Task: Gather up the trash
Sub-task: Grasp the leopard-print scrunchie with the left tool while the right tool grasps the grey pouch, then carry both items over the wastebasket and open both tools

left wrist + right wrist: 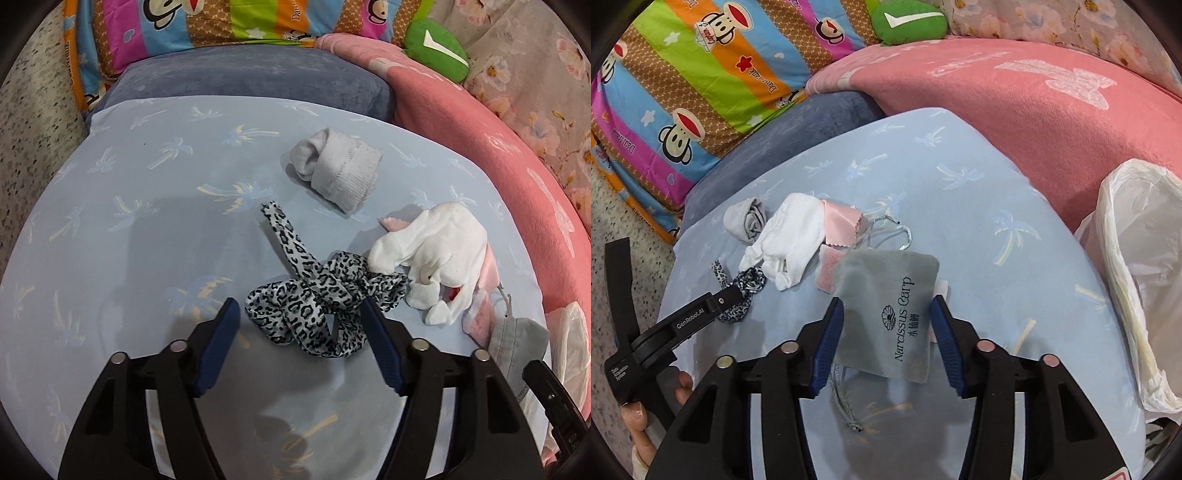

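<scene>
Now the right gripper [886, 314] hangs with jaws spread, straddling the grey pouch [890, 314] — its long axis runs straight ahead between the fingers. Left gripper [299, 321], likewise unclenched, frames the leopard-print ribbon [314, 295]; the white bag [1137, 277] waits off right.

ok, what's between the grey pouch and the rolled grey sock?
The white glove, lying over pink cloth; the right wrist view shows it, with the grey pouch nearer and the rolled grey sock beyond.

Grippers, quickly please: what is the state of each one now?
Left gripper: open, around the leopard ribbon, not gripping.
Right gripper: open, around the grey pouch, not gripping.
</scene>
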A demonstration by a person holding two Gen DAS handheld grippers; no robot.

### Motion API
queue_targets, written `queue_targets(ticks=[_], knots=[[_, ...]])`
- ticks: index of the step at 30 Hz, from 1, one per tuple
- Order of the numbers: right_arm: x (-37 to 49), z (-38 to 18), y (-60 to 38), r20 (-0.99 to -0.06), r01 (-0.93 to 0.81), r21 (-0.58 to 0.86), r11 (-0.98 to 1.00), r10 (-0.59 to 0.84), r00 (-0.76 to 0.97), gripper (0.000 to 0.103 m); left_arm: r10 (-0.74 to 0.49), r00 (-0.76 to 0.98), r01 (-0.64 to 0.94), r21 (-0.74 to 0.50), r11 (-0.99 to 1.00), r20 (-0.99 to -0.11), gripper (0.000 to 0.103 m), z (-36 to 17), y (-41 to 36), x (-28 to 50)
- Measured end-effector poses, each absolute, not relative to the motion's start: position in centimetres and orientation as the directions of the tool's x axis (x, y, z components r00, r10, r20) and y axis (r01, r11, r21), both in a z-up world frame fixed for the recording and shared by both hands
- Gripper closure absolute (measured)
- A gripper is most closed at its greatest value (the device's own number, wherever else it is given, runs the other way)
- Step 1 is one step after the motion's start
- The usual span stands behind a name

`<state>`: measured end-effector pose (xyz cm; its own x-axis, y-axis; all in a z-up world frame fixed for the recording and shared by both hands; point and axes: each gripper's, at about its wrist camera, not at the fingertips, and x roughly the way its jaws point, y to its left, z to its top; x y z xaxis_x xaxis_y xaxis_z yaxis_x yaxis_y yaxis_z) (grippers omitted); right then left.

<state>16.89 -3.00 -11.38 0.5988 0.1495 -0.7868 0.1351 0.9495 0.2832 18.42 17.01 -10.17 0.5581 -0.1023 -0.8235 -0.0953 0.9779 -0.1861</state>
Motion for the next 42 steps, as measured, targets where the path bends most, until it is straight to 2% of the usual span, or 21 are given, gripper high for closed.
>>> queue_targets(ticks=[1, 3, 4, 5, 8, 11, 27, 42], knots=[[16.9, -11.6, -2.9, -0.791, 0.137, 0.278, 0.951, 0.146, 0.594, 0.066, -0.106, 0.557, -0.09, -0.187, 0.978, -0.824, 0.049, -10.1, 16.9, 18.4], [17.0, -12.0, -2.8, -0.798, 0.138, 0.277, 0.951, 0.148, 0.584, 0.078, -0.117, 0.555, -0.08, -0.193, 0.978, -0.824, 0.062, -10.0, 16.7, 18.3], [16.9, -12.1, -2.8, -0.799, 0.138, 0.281, 0.95, 0.152, 0.582, 0.08, -0.121, 0.549, -0.077, -0.195, 0.978, -0.827, 0.073, -10.1, 16.6, 18.3], [16.8, -12.2, -2.8, -0.8, 0.138, 0.285, 0.948, 0.156, 0.58, 0.084, -0.119, 0.547, -0.076, -0.191, 0.979, -0.828, 0.08, -10.1, 16.5, 18.2], [16.5, -12.4, -2.7, -0.8, 0.135, 0.305, 0.943, 0.177, 0.573, 0.094, -0.132, 0.542, -0.069, -0.2, 0.977, -0.83, 0.091, -10.1, 16.4, 17.8], [15.7, -12.2, -2.5, -0.796, 0.126, 0.319, 0.939, 0.193, 0.573, 0.096, -0.137, 0.542, -0.063, -0.202, 0.977, -0.829, 0.094, -10.0, 16.0, 17.3], [11.2, -7.8, -2.9, -0.728, 0.087, 0.383, 0.92, 0.242, 0.641, 0.097, -0.198, 0.552, 0.002, -0.237, 0.972, -0.81, 0.095, -7.2, 13.2, 12.7], [7.8, -3.3, -7.0, -0.647, 0.106, 0.429, 0.897, 0.223, 0.729, 0.097, -0.27, 0.585, 0.159, -0.219, 0.963, -0.765, 0.095, -3.6, 7.3, 9.8]])
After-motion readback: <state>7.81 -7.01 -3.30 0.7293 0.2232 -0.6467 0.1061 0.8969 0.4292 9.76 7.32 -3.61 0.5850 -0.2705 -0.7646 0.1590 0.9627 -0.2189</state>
